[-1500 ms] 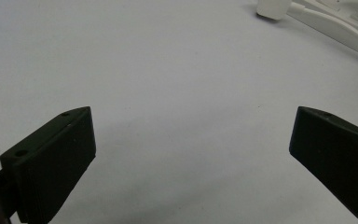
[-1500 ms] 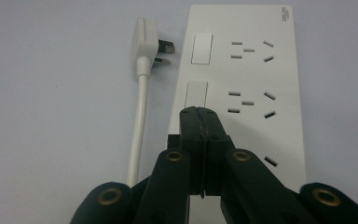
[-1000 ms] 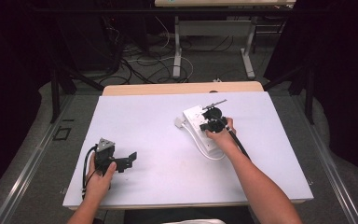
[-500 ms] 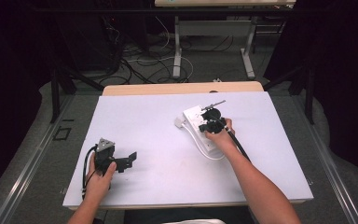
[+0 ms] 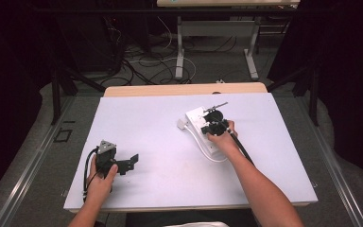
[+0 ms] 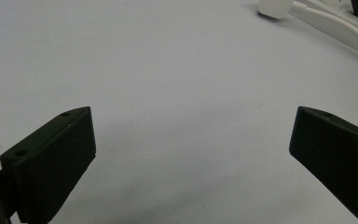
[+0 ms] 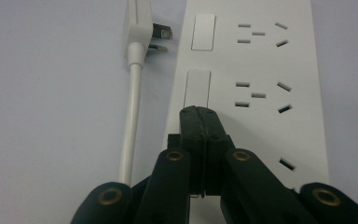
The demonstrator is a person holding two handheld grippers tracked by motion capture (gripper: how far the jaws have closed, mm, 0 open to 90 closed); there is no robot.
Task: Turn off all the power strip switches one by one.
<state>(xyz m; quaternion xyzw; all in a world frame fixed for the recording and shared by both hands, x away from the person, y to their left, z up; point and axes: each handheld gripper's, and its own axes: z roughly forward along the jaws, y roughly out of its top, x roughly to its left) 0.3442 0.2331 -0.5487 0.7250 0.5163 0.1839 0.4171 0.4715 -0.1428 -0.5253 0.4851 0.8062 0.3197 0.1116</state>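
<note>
- The white power strip [image 7: 256, 88] lies flat on the counter [image 5: 160, 189], toward the far right part of it and well in from the right edge. Its hard plastic body looks rigid and fairly light, with a smooth, somewhat slippery face.
- I judge the safest hold to be across its long sides, or pressing straight down on a rocker switch [image 7: 197, 88]. The flat top offers nothing to pinch.
- Its white cord [image 7: 129, 126] runs alongside the strip's left side in the right gripper view and ends in a flat plug [image 7: 140, 25], whose metal prongs point at the strip's side and lie just beside it. The cord is pliant and would drag if the strip were lifted.
- The right tongs [image 7: 198, 112] are closed, jaw against jaw, gripping nothing. The tips sit over the strip at the near end of the second switch; whether they actually touch it I cannot tell.
- The left tongs [image 6: 191, 158] are spread wide and empty over bare counter near the front left corner, well apart from the strip, whose cord and plug appear far off at the top of that view.
</note>
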